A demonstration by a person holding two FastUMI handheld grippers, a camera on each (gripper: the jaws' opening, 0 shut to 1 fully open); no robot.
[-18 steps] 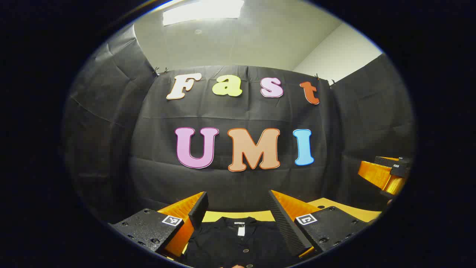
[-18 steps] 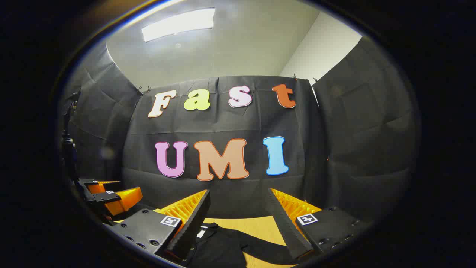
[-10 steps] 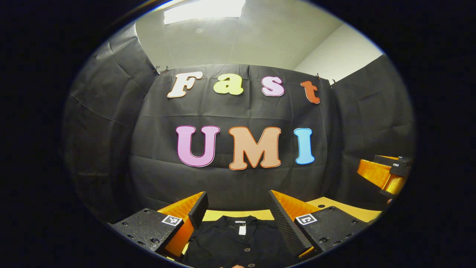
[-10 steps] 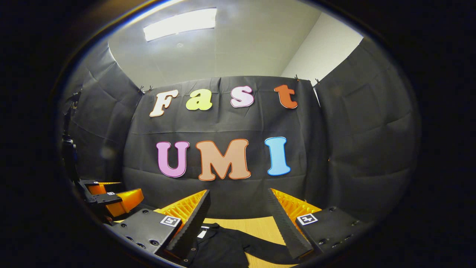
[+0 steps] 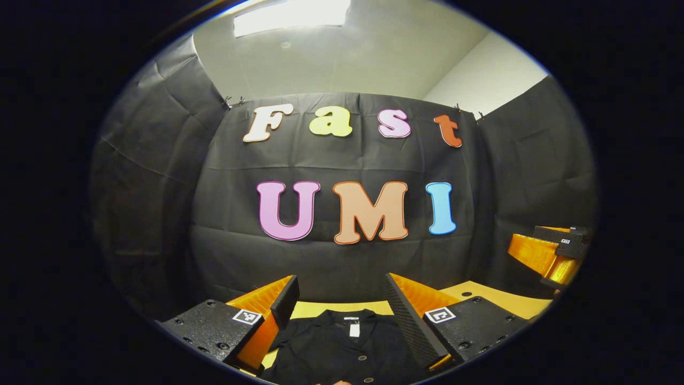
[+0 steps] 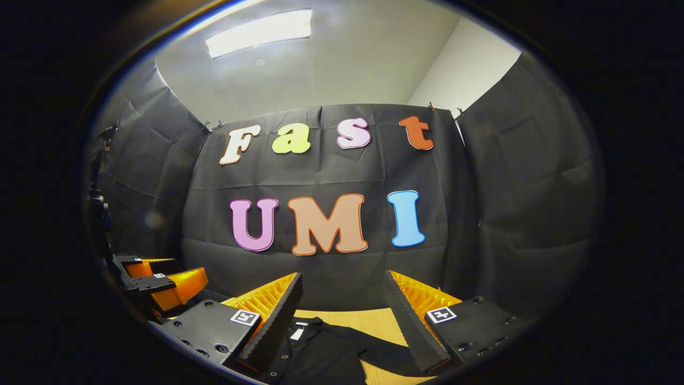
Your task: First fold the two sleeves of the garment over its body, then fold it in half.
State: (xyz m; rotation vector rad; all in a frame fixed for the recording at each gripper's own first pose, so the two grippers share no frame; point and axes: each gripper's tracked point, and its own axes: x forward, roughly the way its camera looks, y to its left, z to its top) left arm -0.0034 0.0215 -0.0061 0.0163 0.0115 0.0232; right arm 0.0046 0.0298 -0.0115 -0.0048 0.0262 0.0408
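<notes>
Tongs (image 5: 339,299) (image 6: 342,299) are hovering spread above the shirt (image 5: 342,347); pinching two layers of its sleeve (image 6: 374,350) risks bunching the fold.

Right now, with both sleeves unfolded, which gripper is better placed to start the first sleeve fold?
Probably the right gripper: an outstretched sleeve lies between its open fingers, while the left gripper faces the garment's collar.
</notes>
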